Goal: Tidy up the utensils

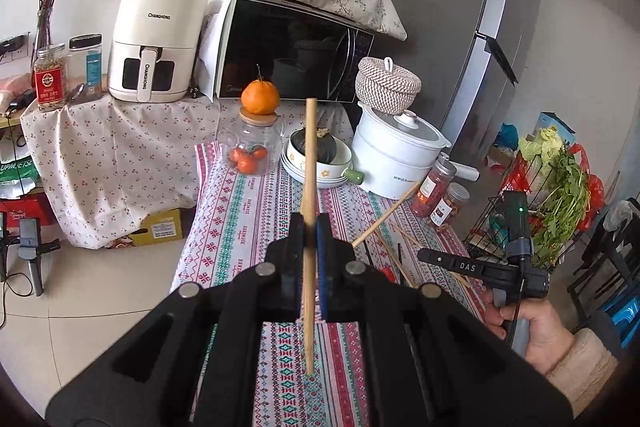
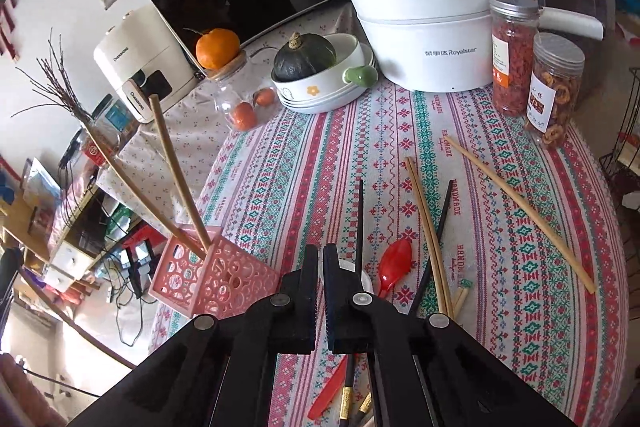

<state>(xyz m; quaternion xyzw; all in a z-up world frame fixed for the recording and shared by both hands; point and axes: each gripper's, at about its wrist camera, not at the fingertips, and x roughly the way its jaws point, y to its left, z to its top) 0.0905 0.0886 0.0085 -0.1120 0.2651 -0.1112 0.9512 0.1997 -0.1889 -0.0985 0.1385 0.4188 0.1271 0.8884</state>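
My left gripper (image 1: 310, 227) is shut on a wooden chopstick (image 1: 309, 187) and holds it upright above the patterned tablecloth (image 1: 240, 211). My right gripper (image 2: 321, 251) is shut and empty, low over the table. A pink perforated utensil holder (image 2: 216, 275) stands at its left with two wooden chopsticks (image 2: 176, 171) leaning in it. Loose on the cloth lie wooden chopsticks (image 2: 428, 227), a single wooden chopstick (image 2: 520, 211), black chopsticks (image 2: 360, 219) and a red spoon (image 2: 394, 263). The right gripper also shows in the left wrist view (image 1: 424, 255), beside loose chopsticks (image 1: 384, 219).
At the table's back stand a white electric pot (image 2: 424, 39), a bowl stack with a dark squash (image 2: 320, 75), a glass jar with an orange on top (image 2: 236, 87) and two snack jars (image 2: 532, 67). A microwave (image 1: 288, 47) and air fryer (image 1: 152, 43) sit behind. A vegetable rack (image 1: 552, 195) stands at right.
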